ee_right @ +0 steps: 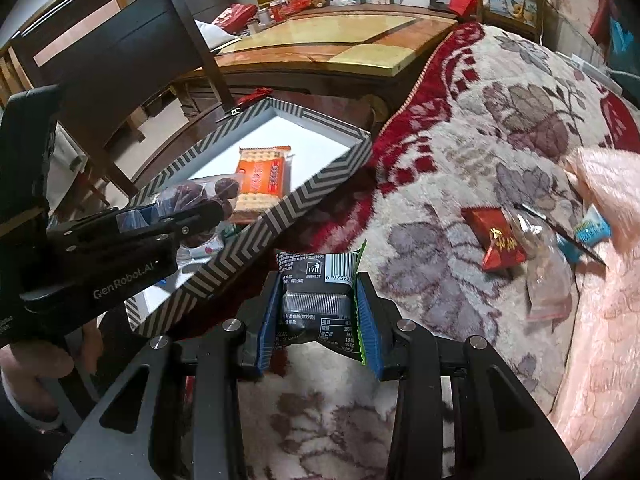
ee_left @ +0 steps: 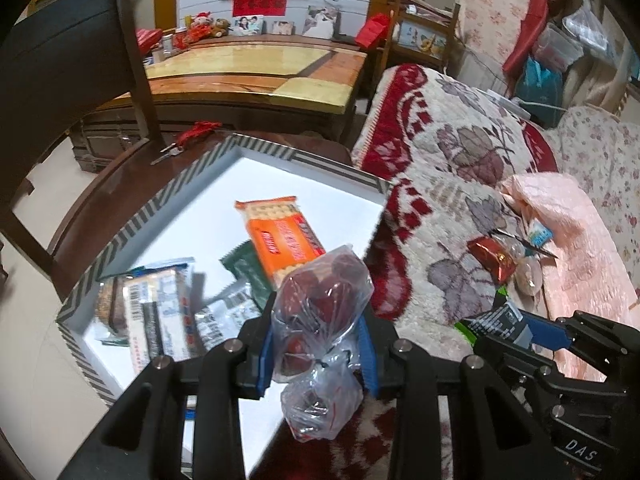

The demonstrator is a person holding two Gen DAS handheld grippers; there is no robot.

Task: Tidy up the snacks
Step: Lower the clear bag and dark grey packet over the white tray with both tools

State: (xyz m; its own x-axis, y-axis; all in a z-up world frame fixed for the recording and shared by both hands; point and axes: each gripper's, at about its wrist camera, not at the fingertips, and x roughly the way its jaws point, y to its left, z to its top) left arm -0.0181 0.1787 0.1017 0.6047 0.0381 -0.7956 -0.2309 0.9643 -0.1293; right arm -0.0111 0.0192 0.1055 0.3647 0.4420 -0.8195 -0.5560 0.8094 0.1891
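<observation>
My left gripper (ee_left: 318, 344) is shut on a clear plastic bag of dark red dates (ee_left: 320, 300) and holds it over the near corner of a chevron-rimmed box (ee_left: 120, 236). The box holds an orange cracker pack (ee_left: 280, 236), a green packet (ee_left: 248, 276) and several other packets. My right gripper (ee_right: 316, 320) is shut on a black snack packet with a barcode (ee_right: 316, 292), above the blanket just right of the box (ee_right: 280, 208). The left gripper with the bag of dates (ee_right: 200, 196) shows in the right wrist view.
A red packet (ee_right: 494, 240), a clear bag (ee_right: 548, 272) and a blue-white packet (ee_right: 592, 230) lie on the floral blanket (ee_right: 480, 140) beside a pink cloth (ee_right: 608, 280). The box sits on a dark wooden chair (ee_left: 100, 184). A wooden table (ee_left: 256, 68) stands behind.
</observation>
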